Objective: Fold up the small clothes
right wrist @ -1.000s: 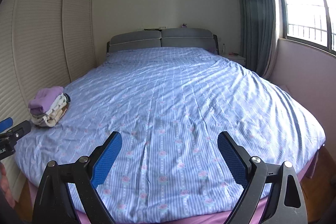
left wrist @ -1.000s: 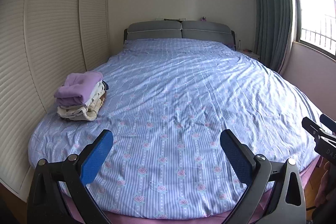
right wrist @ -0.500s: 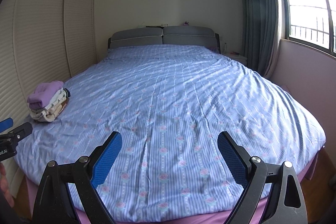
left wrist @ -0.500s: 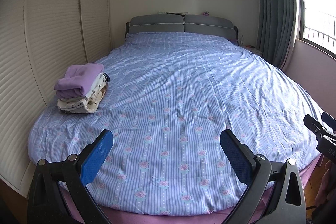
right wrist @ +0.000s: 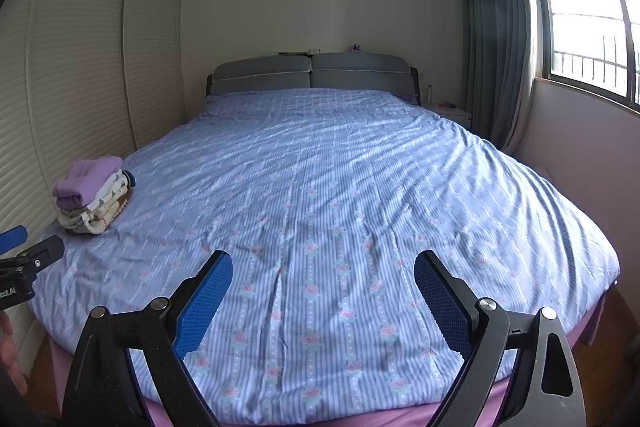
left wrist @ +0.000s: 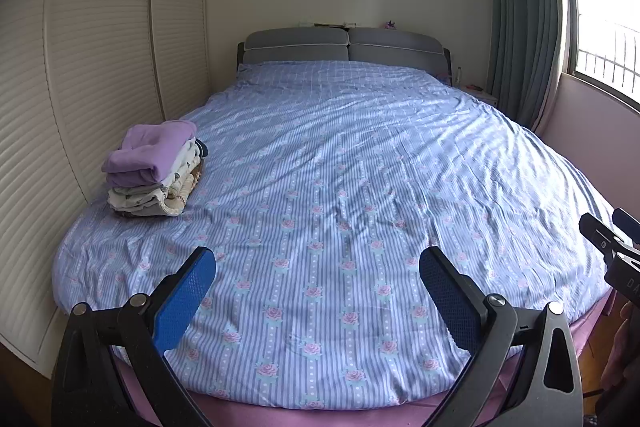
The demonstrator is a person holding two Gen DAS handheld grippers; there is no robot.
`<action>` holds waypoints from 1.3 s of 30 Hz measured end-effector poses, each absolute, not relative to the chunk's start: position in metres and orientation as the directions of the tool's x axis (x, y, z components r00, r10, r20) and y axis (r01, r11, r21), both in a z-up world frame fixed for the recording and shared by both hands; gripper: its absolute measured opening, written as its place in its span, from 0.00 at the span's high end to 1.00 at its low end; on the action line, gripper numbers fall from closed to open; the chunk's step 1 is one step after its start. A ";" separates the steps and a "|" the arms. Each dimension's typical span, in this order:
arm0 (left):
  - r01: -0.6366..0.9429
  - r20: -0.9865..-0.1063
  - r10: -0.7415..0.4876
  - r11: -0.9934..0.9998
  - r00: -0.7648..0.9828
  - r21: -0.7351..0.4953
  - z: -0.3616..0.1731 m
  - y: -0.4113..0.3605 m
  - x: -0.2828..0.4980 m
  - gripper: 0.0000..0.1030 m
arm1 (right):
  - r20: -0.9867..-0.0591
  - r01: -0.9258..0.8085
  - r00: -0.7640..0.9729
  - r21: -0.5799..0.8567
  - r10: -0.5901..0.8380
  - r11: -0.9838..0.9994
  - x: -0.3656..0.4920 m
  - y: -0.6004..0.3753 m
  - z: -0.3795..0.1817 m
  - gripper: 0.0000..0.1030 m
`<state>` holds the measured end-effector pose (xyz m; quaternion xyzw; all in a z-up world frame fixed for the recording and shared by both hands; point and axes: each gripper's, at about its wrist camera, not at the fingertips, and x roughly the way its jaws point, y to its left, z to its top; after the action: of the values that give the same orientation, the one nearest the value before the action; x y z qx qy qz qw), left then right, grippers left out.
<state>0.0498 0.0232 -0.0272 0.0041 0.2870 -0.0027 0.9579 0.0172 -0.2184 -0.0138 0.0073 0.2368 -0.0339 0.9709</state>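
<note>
A stack of folded small clothes (left wrist: 154,169), a lilac piece on top and cream printed ones below, sits at the left edge of the blue striped floral bedspread (left wrist: 340,187); the right wrist view shows the stack (right wrist: 93,195) too. My left gripper (left wrist: 318,271) hovers open over the foot of the bed, nothing between its blue pads. My right gripper (right wrist: 323,273) is likewise open and empty above the foot. Each gripper's tip shows at the edge of the other's view.
A louvred wardrobe (left wrist: 80,67) runs along the left side of the bed. A grey headboard (left wrist: 344,45) stands at the far wall, a curtain (right wrist: 492,39) and window (right wrist: 588,15) on the right. Wooden floor shows beside the bed's foot.
Both views have tilted slightly, so the bed's near edge and pink underlayer show more. The grippers stay wide open and the clothes stack has not moved.
</note>
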 end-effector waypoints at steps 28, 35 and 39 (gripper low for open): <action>0.008 -0.557 -0.009 1.000 0.831 -0.003 -0.027 0.026 0.050 0.00 | -0.454 0.051 0.889 -0.010 -0.050 0.999 0.017 -0.212 -0.007 0.10; 0.004 -0.559 -0.004 1.000 0.829 -0.003 -0.027 0.028 0.050 0.00 | -0.464 0.055 0.884 -0.013 -0.054 0.998 0.018 -0.214 -0.008 0.10; 0.001 -0.563 -0.003 1.000 0.827 -0.004 -0.028 0.028 0.049 0.00 | -0.465 0.054 0.884 -0.013 -0.054 0.998 0.018 -0.213 -0.008 0.10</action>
<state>0.0488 0.0278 -0.0275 -0.0018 0.2945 -0.0010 0.9557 0.0179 -0.2133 -0.0083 0.0002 0.2394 -0.0277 0.9705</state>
